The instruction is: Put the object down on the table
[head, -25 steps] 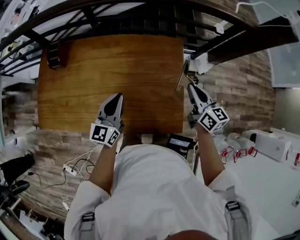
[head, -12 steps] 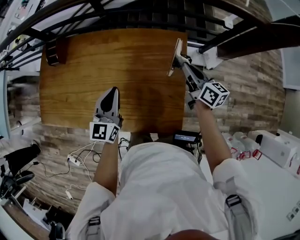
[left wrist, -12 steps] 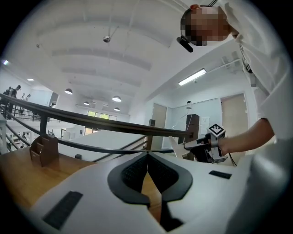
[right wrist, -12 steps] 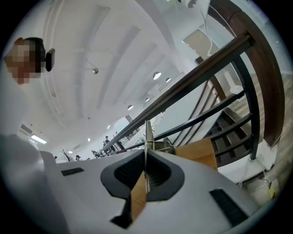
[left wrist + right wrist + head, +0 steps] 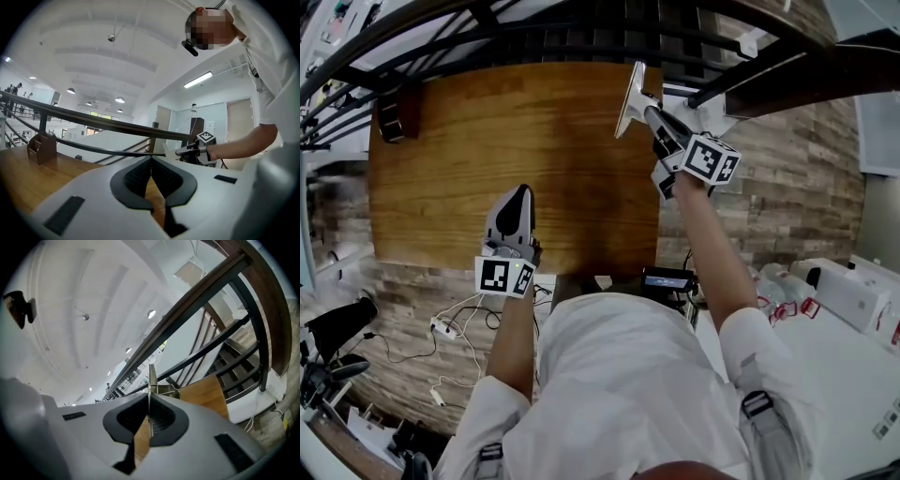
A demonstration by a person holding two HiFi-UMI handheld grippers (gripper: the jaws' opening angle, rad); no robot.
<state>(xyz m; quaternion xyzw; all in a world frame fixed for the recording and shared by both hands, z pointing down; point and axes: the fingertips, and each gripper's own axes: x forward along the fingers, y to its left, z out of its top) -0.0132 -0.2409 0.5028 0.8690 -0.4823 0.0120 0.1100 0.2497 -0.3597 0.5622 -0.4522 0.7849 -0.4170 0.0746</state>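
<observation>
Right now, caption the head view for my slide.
The right gripper holds a thin metal plate over the wooden table, far right corner; the left gripper hovers shut, empty.

White short-sleeved shirt [image 5: 619, 375], grey shoulder straps [image 5: 752, 408]
The left gripper [image 5: 521, 193] and right gripper [image 5: 651, 112] are pale grey with black pads [image 5: 133, 180] and black-and-white marker cubes [image 5: 504, 277].

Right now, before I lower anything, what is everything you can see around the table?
Table: one, brown wood, in front of the person.
Wooden box: one, dark brown, table's far left corner.
Railing: one, dark, beyond the table's far edge.
Flat metal piece: one, silver, held on edge at the table's far right corner.
Power strip: one, white, on the floor, near left.
Left gripper: shut, empty, over the table's near edge.
Right gripper: shut on the flat metal piece.
</observation>
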